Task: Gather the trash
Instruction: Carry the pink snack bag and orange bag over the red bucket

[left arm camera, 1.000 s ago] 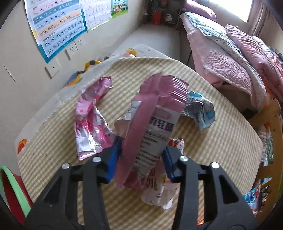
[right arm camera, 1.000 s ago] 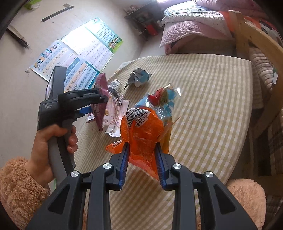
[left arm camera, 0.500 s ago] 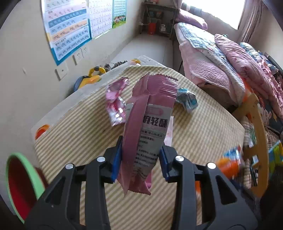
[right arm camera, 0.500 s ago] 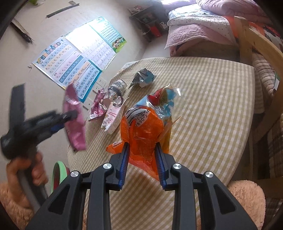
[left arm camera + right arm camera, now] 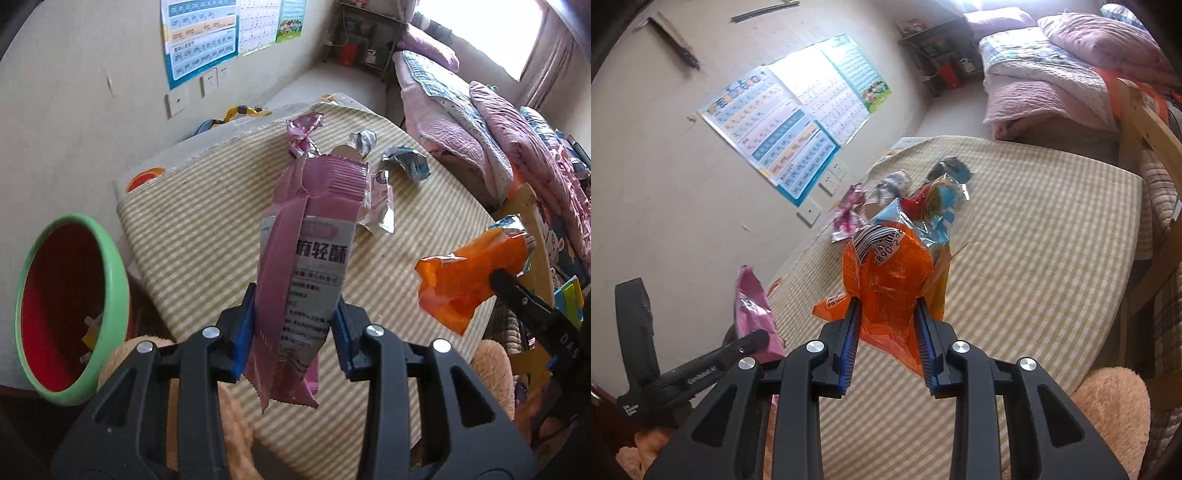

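My left gripper (image 5: 295, 325) is shut on a pink snack wrapper (image 5: 314, 258), held upright over the near edge of the striped table (image 5: 192, 236). A red bin with a green rim (image 5: 114, 266) stands on the floor to the lower left of it. My right gripper (image 5: 888, 332) is shut on an orange wrapper (image 5: 890, 280) with a clear blue bag bunched behind it, lifted above the table (image 5: 1034, 258). Farther back on the cloth lie a pink foil wrapper (image 5: 303, 136), a silver wrapper (image 5: 364, 140), a blue crumpled wrapper (image 5: 406, 164) and a white-pink packet (image 5: 380, 206).
A wall with posters (image 5: 199, 33) and sockets runs along the table's left side. A bed with pink quilts (image 5: 480, 122) and a wooden chair frame (image 5: 1145, 122) stand to the right. The person's peach fleece clothing (image 5: 1108, 398) shows at the table's near edge.
My left gripper has drawn back and up from the pile with the pink wrapper, and the bin has come into view at left. My right gripper has risen slightly with the orange wrapper.
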